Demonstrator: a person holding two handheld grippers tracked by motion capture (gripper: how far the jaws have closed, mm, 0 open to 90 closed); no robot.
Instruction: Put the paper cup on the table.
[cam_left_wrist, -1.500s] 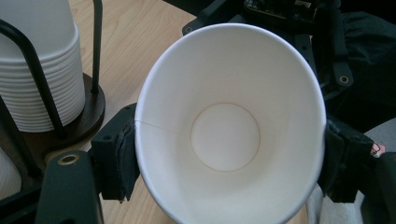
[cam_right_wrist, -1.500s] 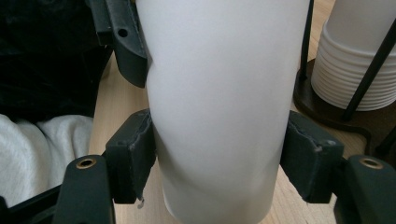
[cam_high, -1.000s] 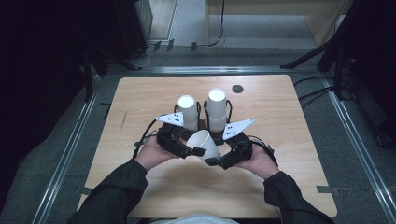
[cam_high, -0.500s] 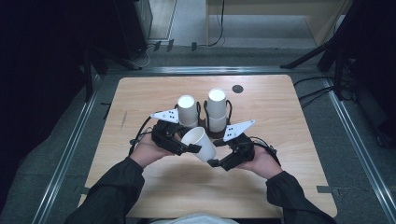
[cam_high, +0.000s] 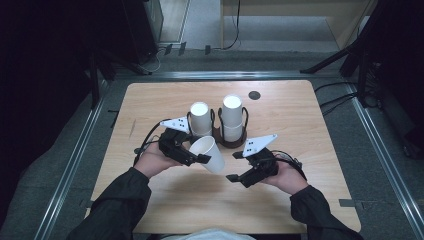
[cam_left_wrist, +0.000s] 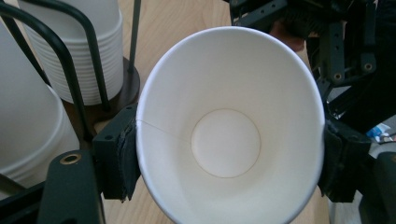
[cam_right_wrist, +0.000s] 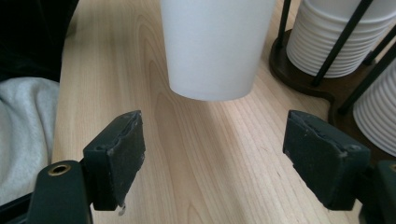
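A white paper cup (cam_high: 211, 154) hangs tilted above the wooden table (cam_high: 310, 130), its mouth turned toward my left gripper (cam_high: 197, 150). In the left gripper view the left gripper (cam_left_wrist: 229, 156) is shut on the cup (cam_left_wrist: 229, 93), with both pads (cam_left_wrist: 116, 158) pressed against the rim and squeezing it oval. My right gripper (cam_high: 232, 166) sits just right of the cup's base. Its jaws have just been opening and stand wide with nothing between them. In the right gripper view the cup's base (cam_right_wrist: 215, 46) hangs ahead of the right gripper (cam_right_wrist: 215, 154), clear of both pads (cam_right_wrist: 116, 154).
Two stacks of upside-down white cups (cam_high: 200, 117) (cam_high: 232, 115) stand in a black wire holder (cam_high: 230, 142) just behind the grippers. A small dark round spot (cam_high: 254, 95) marks the table farther back. Bare wood lies to both sides and in front.
The right gripper's jaws have spread apart and now stand off the cup's base. The cup has edged slightly left with the left gripper.
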